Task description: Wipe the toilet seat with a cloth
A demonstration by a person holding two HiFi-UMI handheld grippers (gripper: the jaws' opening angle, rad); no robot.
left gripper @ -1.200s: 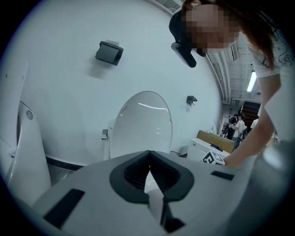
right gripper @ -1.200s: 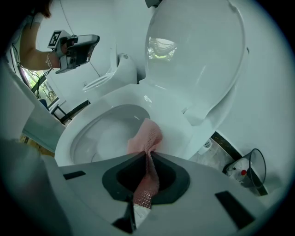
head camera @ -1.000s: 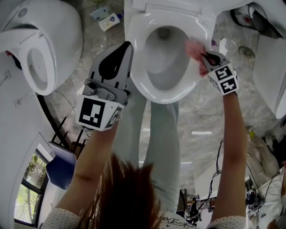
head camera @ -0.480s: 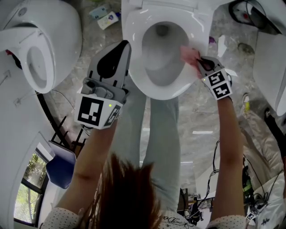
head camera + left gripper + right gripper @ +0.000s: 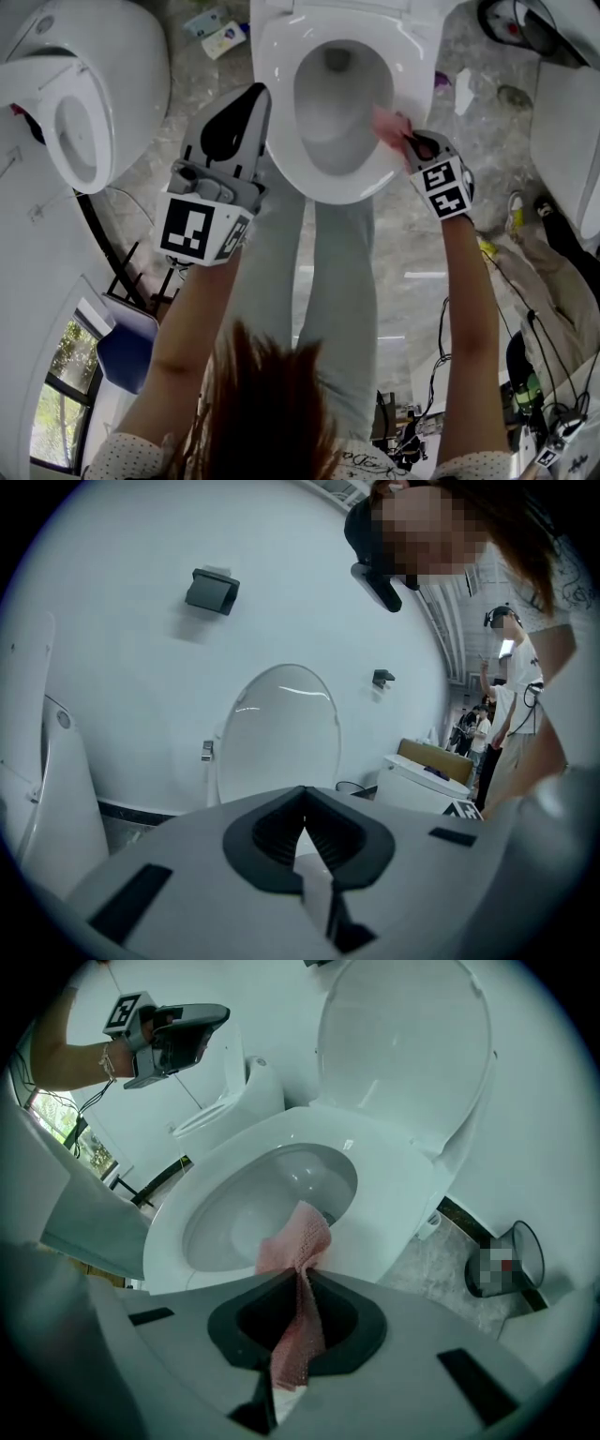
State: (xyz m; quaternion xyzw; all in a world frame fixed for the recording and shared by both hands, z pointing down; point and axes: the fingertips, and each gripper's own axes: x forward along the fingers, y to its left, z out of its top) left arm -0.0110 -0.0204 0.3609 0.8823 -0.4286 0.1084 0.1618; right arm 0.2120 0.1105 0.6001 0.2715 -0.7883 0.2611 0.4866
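A white toilet seat [image 5: 403, 94] rings the bowl at the top centre of the head view. My right gripper [image 5: 407, 141] is shut on a pink cloth [image 5: 386, 123] and presses it on the seat's right side, toward the front rim. In the right gripper view the cloth [image 5: 298, 1241] runs out from between the jaws of that gripper [image 5: 300, 1283] and lies on the seat [image 5: 398, 1180] at the bowl's edge. My left gripper [image 5: 257, 92] hangs in the air beside the seat's left edge. It is shut and holds nothing [image 5: 302, 810].
A second toilet [image 5: 84, 94] stands at the left and another white fixture [image 5: 570, 122] at the right. Small packets [image 5: 223, 39] lie on the floor behind. A waste bin [image 5: 511, 1260] sits right of the toilet. The person's legs [image 5: 323, 281] stand before the bowl.
My right gripper has slid the pink cloth along the seat's right side toward the front rim. The left gripper has stayed about where it was, shut.
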